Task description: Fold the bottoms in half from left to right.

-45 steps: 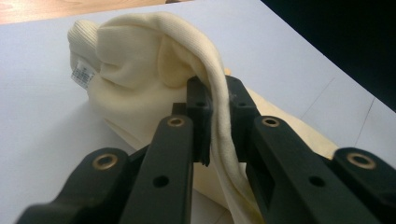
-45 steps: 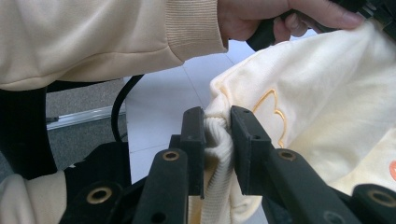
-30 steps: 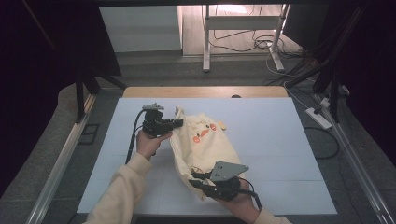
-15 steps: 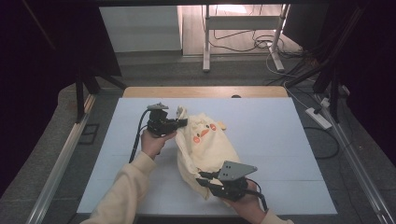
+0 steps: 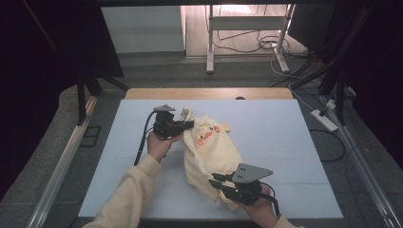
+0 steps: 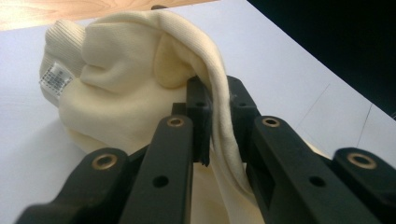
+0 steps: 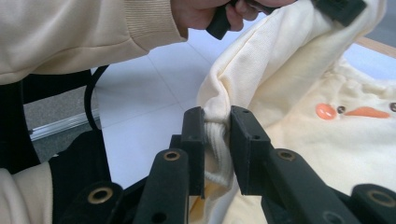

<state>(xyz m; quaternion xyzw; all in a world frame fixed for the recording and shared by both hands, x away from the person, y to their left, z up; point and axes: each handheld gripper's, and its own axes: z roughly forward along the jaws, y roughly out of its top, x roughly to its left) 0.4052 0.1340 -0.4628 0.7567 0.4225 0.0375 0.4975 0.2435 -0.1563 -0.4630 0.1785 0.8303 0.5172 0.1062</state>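
you hold the cream sweatshirt [image 5: 211, 147] pinched in both the left gripper [image 5: 189, 125] and the right gripper [image 5: 215, 181], probably mid-fold, so next lay it flat.

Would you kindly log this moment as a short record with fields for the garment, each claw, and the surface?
garment: cream sweatshirt with an orange face print, bunched and lifted between both claws
left claw: shut on a fold of the sweatshirt's edge
right claw: shut on the sweatshirt's ribbed hem
surface: white table
label: small white tag on the sweatshirt
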